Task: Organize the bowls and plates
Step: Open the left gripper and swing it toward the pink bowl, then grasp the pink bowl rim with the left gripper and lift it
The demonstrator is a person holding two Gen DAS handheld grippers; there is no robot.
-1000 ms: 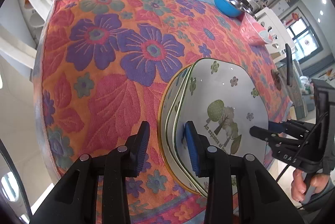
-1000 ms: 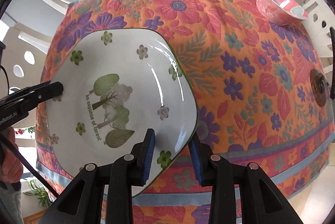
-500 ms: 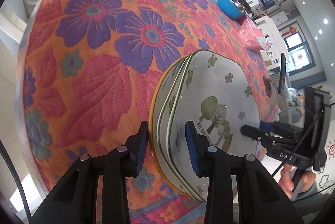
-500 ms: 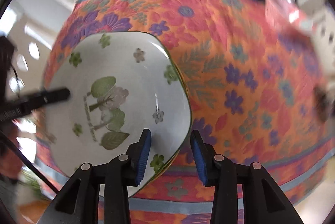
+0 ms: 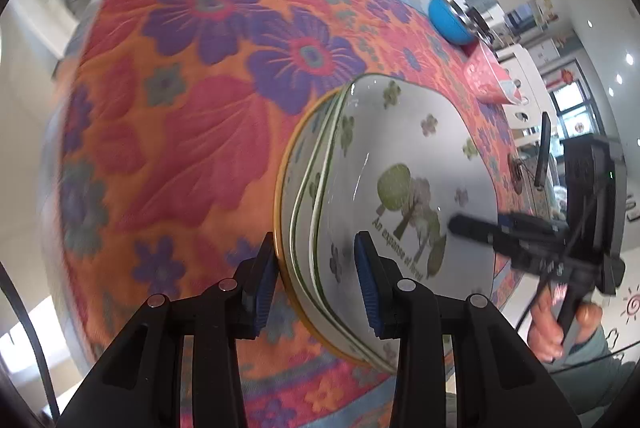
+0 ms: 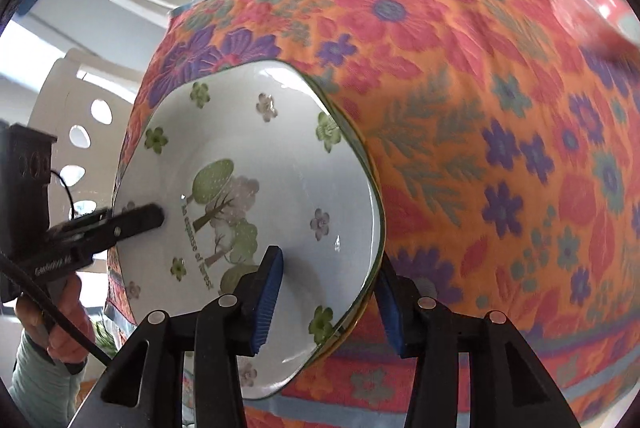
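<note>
Jaws of the right gripper (image 6: pixel 326 298) have just been opening, now spread loose astride the white tree-printed square plate (image 6: pixel 248 196) rim. Left gripper (image 5: pixel 316 278) still straddles the plate stack (image 5: pixel 308 196) edge; whether it pinches, I cannot tell.

Three stacked plates (image 5: pixel 404 148) — two hand-held grippers, one blue bowl (image 5: pixel 448 18), one pink bowl (image 5: pixel 486 78).

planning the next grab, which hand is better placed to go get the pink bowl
Right, probably. Its gripper has just been opening off the plate stack, and the pink bowl lies on its side. The left gripper straddles the stack's rim.
</note>
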